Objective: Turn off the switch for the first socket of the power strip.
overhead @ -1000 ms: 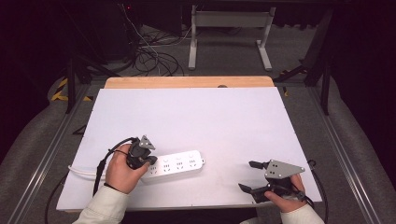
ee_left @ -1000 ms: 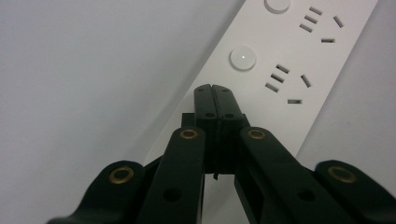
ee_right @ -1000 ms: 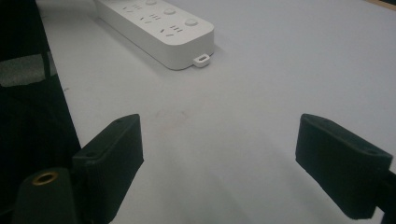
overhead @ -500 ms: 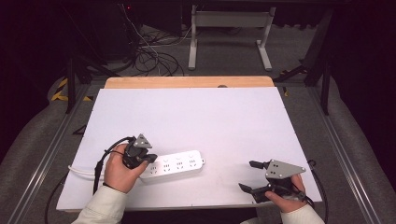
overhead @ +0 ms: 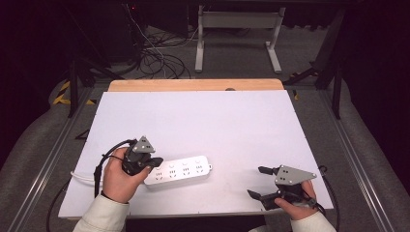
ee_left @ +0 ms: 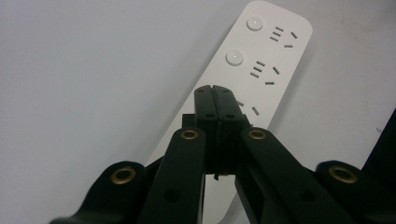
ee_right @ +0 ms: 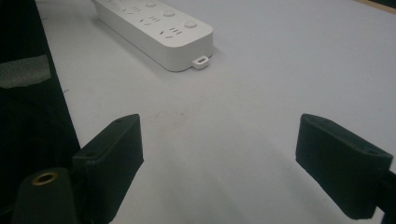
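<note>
Where the white table (overhead: 203, 121) nears the person's edge, a white power strip (overhead: 181, 170) lies flat, left of the middle, its sockets and round buttons facing up and a small tab at its right end. The left gripper (overhead: 153, 164) sits over the strip's left end, jaws pressed together with nothing between them. The left hand (overhead: 118, 175) grips its body, and a black cable (overhead: 104, 157) loops behind. Well apart, near the right front corner, the right gripper (overhead: 261, 182) points leftward toward the strip, jaws spread wide over bare tabletop.
</note>
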Available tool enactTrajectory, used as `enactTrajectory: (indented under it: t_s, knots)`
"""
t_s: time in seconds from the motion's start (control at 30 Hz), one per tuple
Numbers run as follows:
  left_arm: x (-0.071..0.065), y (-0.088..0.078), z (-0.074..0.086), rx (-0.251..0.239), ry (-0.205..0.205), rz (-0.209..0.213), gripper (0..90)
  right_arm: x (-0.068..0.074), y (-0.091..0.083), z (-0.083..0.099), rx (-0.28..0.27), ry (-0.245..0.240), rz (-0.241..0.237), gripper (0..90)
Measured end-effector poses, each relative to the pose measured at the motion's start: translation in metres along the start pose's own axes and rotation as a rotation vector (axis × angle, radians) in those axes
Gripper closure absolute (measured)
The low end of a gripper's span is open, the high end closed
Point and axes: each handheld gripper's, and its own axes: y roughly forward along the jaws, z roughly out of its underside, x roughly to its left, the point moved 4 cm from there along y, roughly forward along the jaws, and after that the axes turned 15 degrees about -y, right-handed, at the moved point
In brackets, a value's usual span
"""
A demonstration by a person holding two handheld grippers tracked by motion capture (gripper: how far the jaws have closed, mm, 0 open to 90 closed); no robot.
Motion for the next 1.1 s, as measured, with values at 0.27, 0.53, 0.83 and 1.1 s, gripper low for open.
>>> enactTrajectory:
  t_s: [0.27, 0.53, 0.83, 1.1]
  knots:
    - [-0.004, -0.005, -0.002, -0.049, -0.003, 0.027, 90.0, 0.0, 0.0, 0.0, 0.001, -0.001, -0.001, 15.3]
    - [-0.006, -0.019, -0.004, -0.194, 0.001, 0.028, 43.7, 0.0, 0.0, 0.0, -0.003, 0.001, 0.0, 15.1]
    - [-0.003, -0.036, 0.001, -0.339, 0.008, 0.094, 24.4, -0.001, -0.001, 0.001, -0.005, 0.004, 0.002, 14.9]
    - [0.006, -0.046, 0.02, -0.422, 0.003, 0.14, 24.1, -0.001, 0.0, 0.001, -0.005, 0.006, 0.002, 14.7]
